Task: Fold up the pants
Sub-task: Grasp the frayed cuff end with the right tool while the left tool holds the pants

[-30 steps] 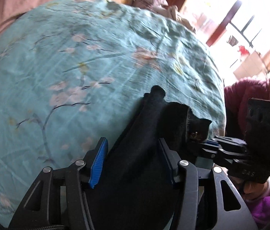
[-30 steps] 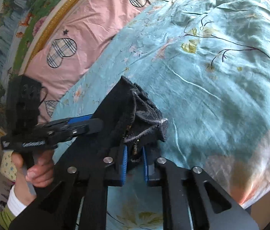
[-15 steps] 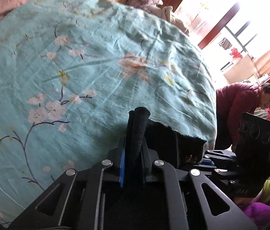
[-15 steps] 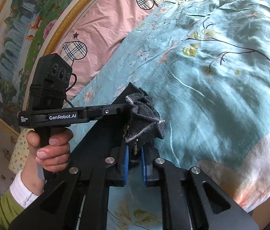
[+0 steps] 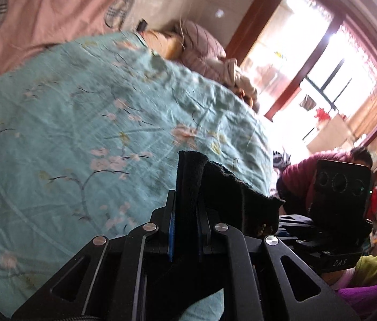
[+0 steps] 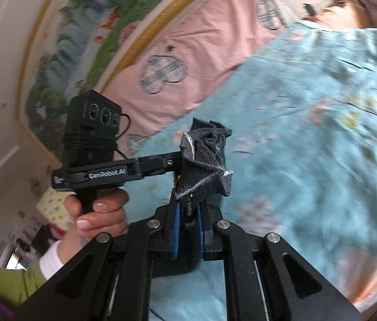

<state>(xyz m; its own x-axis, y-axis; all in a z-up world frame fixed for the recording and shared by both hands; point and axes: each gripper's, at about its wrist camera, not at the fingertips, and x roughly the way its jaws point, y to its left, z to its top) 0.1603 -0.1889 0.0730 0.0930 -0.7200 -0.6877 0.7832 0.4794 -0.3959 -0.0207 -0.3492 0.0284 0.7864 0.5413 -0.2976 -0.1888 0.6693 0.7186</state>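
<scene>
Black pants (image 5: 188,176) are hanging above the teal bedspread (image 5: 81,133); you are clamping them in both the left gripper (image 5: 185,227) and the right gripper (image 6: 188,216), fingers nearly closed.

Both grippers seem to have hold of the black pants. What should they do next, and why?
Probably lift the pants clear and spread them over the quilt. Left gripper and right gripper each pinch a bunched edge, close together, so the cloth isn't flat yet.

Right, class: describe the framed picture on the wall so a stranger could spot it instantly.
Start at the bed's teal floral quilt, then go to the pink bedding with plaid hearts behind it. Above that hangs the framed picture: the only gold-edged thing, showing green trees and waterfalls.
</scene>
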